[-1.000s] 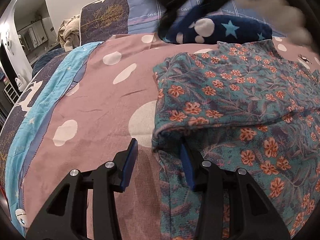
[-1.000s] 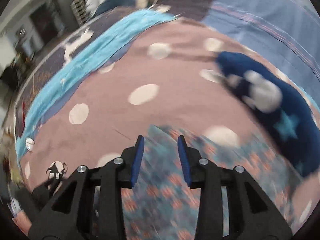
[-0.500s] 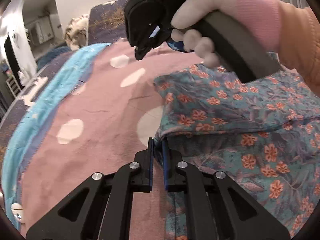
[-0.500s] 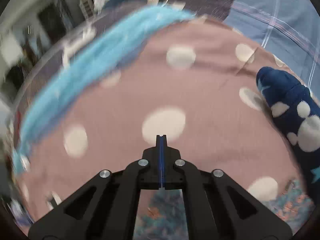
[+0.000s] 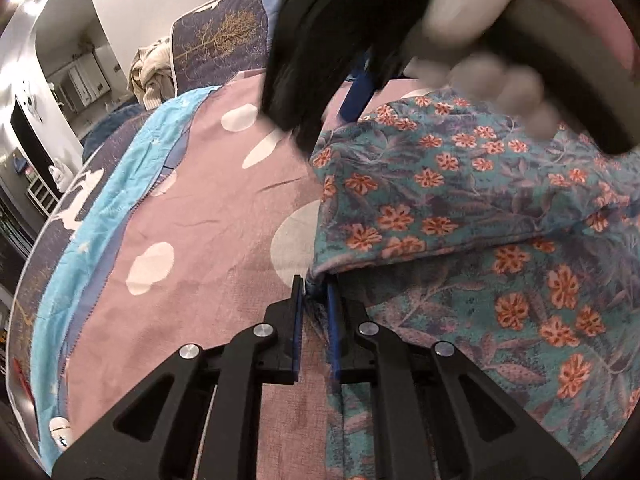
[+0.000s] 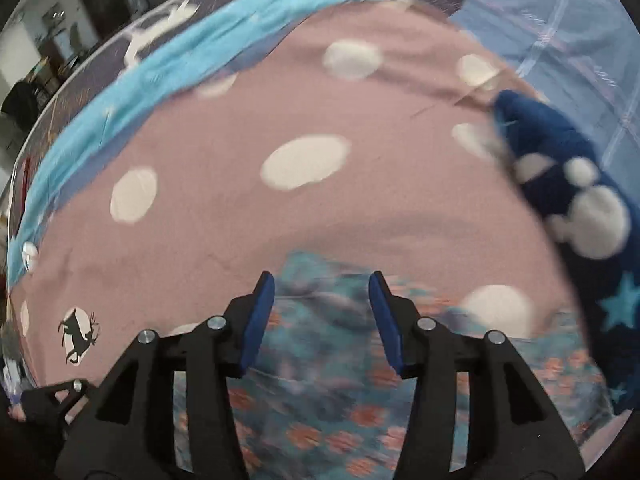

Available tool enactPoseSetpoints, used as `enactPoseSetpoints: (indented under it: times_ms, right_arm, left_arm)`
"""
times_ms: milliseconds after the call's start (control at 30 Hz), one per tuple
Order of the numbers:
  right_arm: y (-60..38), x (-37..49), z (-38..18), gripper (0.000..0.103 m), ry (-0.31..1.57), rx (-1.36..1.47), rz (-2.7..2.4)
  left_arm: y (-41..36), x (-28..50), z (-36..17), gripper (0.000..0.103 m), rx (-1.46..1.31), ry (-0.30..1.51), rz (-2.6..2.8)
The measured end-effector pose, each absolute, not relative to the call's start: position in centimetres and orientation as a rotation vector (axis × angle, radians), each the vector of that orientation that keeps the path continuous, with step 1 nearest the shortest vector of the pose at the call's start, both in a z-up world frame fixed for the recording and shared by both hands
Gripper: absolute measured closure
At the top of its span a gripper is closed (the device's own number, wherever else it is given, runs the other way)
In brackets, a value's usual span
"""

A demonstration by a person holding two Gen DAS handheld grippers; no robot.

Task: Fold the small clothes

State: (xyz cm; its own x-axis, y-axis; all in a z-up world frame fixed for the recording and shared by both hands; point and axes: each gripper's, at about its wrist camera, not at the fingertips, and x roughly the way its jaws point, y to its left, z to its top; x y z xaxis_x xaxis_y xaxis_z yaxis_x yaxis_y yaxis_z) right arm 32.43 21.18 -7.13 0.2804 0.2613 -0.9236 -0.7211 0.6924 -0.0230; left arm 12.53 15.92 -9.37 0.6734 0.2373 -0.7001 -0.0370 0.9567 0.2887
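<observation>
1. Left wrist view: a pink bedspread (image 5: 208,240) with pale spots fills the left half, and the floral garment (image 5: 460,208), teal with orange flowers, lies spread on its right part, one layer already folded over another.
2. The garment looks thin, light and limp. It should drape and crease easily and will likely sag from any single pinch, so hems and corners are the sensible holds, with both corners of one edge lifted together.
3. The left gripper (image 5: 314,292) is drawn nearly together with a bunch of floral fabric caught between its blue pads, right at the left corner where the folded layer's edge begins. It appears to be gripping that corner.
4. Farther up the same edge, the right gripper (image 5: 356,96) shows from outside, blurred, with a gloved hand (image 5: 488,72) on its handle. It sits at or just above the garment's far left corner.
5. Right wrist view: the right gripper (image 6: 322,300) stands wide apart and holds nothing. The far corner of the garment (image 6: 320,280) lies between and beneath its fingers; touching cannot be told through the blur.
6. A dark blue fleece item (image 6: 568,200) with white blobs lies to the right, near the garment.
</observation>
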Motion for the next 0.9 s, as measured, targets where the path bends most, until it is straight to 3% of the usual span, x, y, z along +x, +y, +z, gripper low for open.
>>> enactPoseSetpoints:
  times_ms: [33,100,267,333,400,500,567,667,700,900]
  right_arm:
    - [22.1,32.1,-8.0,0.099,1.081,-0.548,0.661]
    - [22.9,32.0,-8.3,0.099,1.033,-0.546,0.624]
    - [19.6,34.5,-7.6,0.097,1.052,-0.194,0.641]
    - [16.3,33.5,-5.4,0.080,0.993,-0.101,0.596]
    - [12.3,31.9,-3.2,0.076,0.938,-0.051,0.599]
    - [3.8,27.6,-0.9,0.064,0.868,-0.042,0.538]
    - [-2.9,24.6,-0.8,0.064,0.875,0.015,0.476]
    - [-11.8,20.5,-2.0,0.069,0.904,0.173,0.390]
    - [-13.4,19.3,-2.7,0.079,0.917,0.211,0.377]
    - [-16.6,16.2,-8.4,0.083,0.980,0.261,0.264]
  left_arm:
    - [16.0,12.6,-9.3,0.091,0.258,0.820,0.158]
    - [16.2,12.6,-9.3,0.089,0.255,0.820,0.179]
    - [15.5,12.9,-9.7,0.089,0.317,0.834,0.225]
    - [15.7,13.0,-9.6,0.085,0.301,0.837,0.224]
    - [16.4,12.8,-9.4,0.074,0.261,0.834,0.225]
    - [18.0,12.4,-9.0,0.070,0.163,0.834,0.189]
    - [19.5,11.6,-8.3,0.072,0.061,0.842,0.136]
    - [20.9,9.8,-6.5,0.090,-0.053,0.811,0.113]
    - [20.7,9.0,-5.1,0.091,-0.092,0.774,0.078]
    - [14.3,10.9,-1.3,0.091,-0.038,0.694,-0.118]
